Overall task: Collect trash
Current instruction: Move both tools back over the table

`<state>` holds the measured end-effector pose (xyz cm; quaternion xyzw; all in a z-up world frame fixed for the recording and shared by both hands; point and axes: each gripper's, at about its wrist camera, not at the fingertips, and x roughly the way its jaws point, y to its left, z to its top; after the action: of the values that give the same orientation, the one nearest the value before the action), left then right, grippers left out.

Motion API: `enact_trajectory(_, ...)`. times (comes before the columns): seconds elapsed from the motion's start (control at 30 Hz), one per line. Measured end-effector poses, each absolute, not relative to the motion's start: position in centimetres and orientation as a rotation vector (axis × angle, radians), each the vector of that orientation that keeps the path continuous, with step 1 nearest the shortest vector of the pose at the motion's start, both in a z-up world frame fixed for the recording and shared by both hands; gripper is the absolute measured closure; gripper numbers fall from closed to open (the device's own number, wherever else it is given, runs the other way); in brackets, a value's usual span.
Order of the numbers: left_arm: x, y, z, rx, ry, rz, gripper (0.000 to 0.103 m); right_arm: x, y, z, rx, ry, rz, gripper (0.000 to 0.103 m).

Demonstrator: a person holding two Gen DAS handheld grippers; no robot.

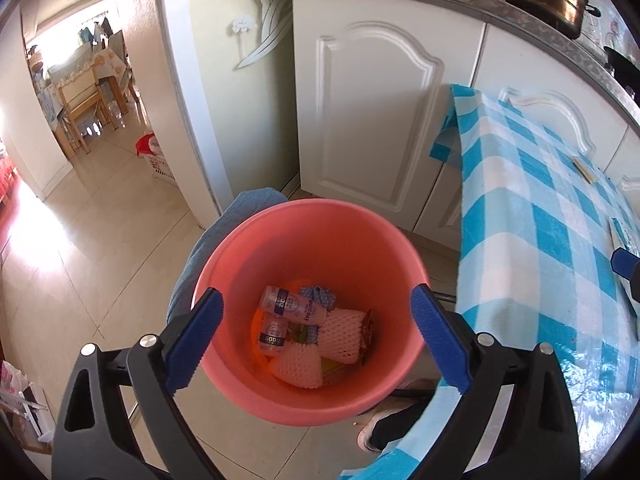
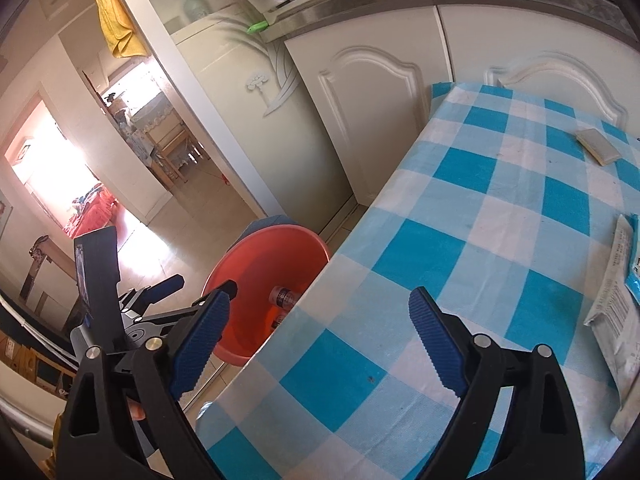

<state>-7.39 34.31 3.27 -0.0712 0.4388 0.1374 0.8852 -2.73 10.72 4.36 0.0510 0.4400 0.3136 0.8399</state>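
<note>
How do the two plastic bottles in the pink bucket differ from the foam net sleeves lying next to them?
The plastic bottles are clear and hard-looking with dark blue printed labels; the foam net sleeves are pale pink, unlabelled and mesh-textured. The bottles are slim cylinders; the sleeves look squat and puffy. Both lie jumbled together at the bottom of the pink bucket, beside the checked table.

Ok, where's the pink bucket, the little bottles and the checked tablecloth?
bucket (image 1: 280, 240): left wrist view, inner wall near the far rim.
bottles (image 1: 294, 307): left wrist view, label of the upper bottle inside the bucket.
tablecloth (image 2: 480, 208): right wrist view, a bare square on top.
</note>
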Motion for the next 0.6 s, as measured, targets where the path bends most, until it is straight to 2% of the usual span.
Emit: enact_trajectory(0.6, -6.8, 27.1, 7.2, -0.014, 0.847, 0.215, 0.007, -4.5, 2.7, 7.5, 0.172, 0.830, 0.540, 0.012)
